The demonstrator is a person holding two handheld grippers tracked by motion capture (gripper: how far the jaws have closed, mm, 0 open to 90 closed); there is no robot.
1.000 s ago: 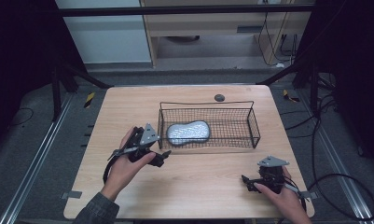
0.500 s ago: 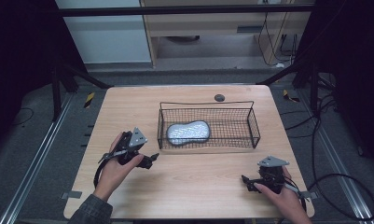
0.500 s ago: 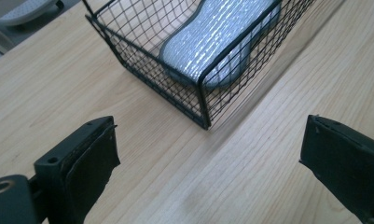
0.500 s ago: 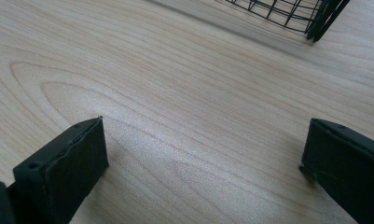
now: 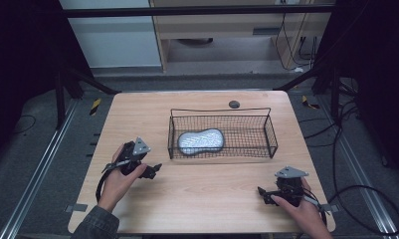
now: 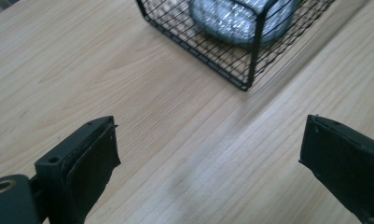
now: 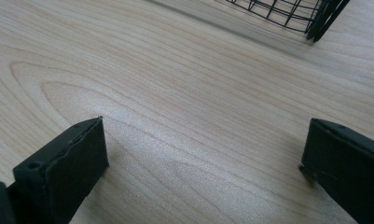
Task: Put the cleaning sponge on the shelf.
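Placement looks complete: the silvery pouch (image 5: 200, 141) lies in the left part of the wire basket (image 5: 269, 130). Your left gripper (image 5: 154, 169) and right gripper (image 5: 261, 191) are both released, empty, near the table's near edge.

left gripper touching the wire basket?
Apart. Left gripper view: bare table lies between the left gripper fingers and the wire basket corner.

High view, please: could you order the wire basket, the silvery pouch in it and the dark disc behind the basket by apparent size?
1. Wire basket, by far the largest.
2. Silvery pouch, in the basket's left half.
3. Dark disc, the smallest, on the table.
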